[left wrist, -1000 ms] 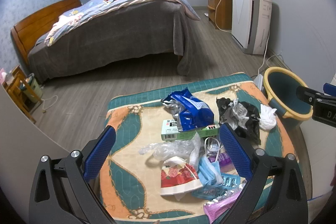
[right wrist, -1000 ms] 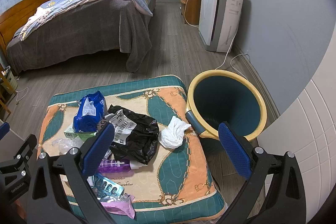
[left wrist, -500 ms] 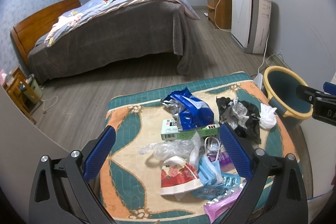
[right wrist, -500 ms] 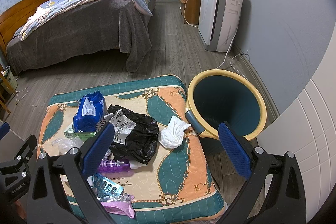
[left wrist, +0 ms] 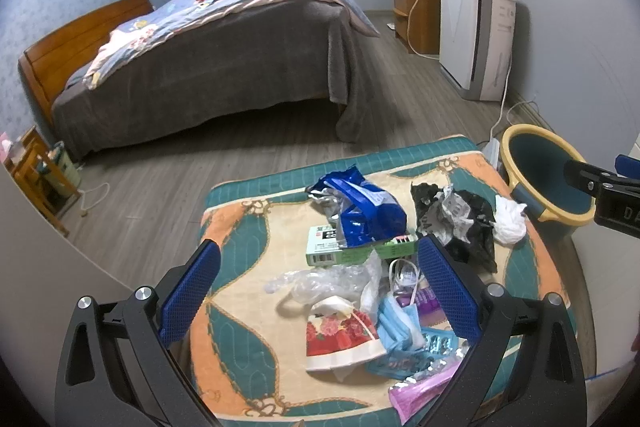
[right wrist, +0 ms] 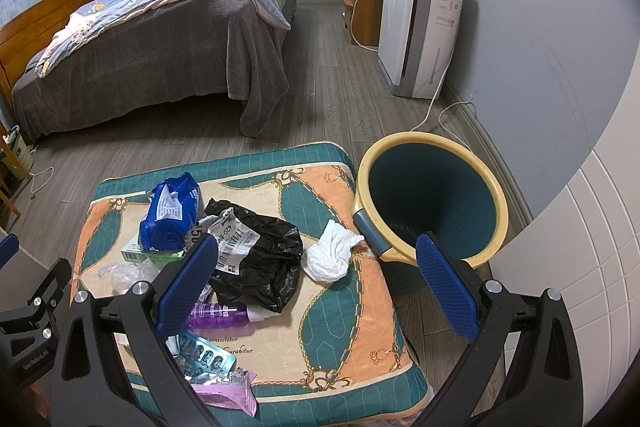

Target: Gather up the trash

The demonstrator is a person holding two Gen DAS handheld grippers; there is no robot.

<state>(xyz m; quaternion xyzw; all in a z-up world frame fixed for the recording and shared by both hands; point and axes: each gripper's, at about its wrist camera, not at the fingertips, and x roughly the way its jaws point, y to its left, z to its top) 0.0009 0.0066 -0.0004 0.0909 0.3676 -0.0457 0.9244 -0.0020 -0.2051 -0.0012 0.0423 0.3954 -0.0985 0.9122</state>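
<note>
Teal yellow-rimmed bin [right wrist: 432,195] beside litter-strewn cushion [right wrist: 352,307]

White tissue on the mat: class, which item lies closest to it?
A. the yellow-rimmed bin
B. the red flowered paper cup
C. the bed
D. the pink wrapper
A: the white tissue lies at the mat's edge, right beside the yellow-rimmed bin.

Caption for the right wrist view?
Open right gripper above litter on patterned mat, beside empty bin.
</note>
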